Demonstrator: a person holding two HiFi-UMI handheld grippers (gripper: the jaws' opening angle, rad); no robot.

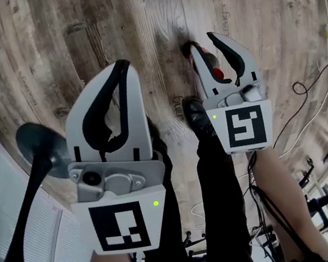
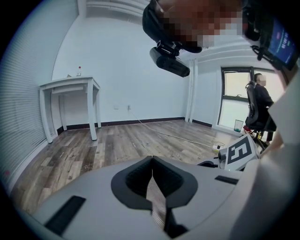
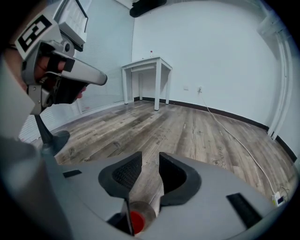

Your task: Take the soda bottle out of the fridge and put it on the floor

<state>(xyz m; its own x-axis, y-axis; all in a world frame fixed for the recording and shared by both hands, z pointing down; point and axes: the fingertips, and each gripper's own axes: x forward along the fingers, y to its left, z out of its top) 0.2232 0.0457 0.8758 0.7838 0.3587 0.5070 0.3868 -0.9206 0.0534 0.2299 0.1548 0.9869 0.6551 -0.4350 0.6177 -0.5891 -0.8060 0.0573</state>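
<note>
Soda bottle with a red screw cap (image 3: pixel 136 221) sits deep in the white two-jaw right gripper (image 3: pixel 150 158), back near the roots of the jaws and below them, not up between the black ribbed pads. Those jaws stand moderately apart. Bare grey-brown wooden plank floor (image 3: pixel 187 126) shows through the gap, and neither pad presses on the bottle. In the head view the red cap shows through the same gap, close to the gripper's body, with a dark part of the bottle beside the inner jaw. Whether its base rests on the planks cannot be told. The white left gripper (image 2: pixel 152 161) is held well apart from the bottle, its jaws closed tip to tip on nothing. Each gripper's cube carries a black-and-white square marker (image 1: pixel 246 125), a pattern rather than letters. Print on the bottle cannot be made out.
</note>
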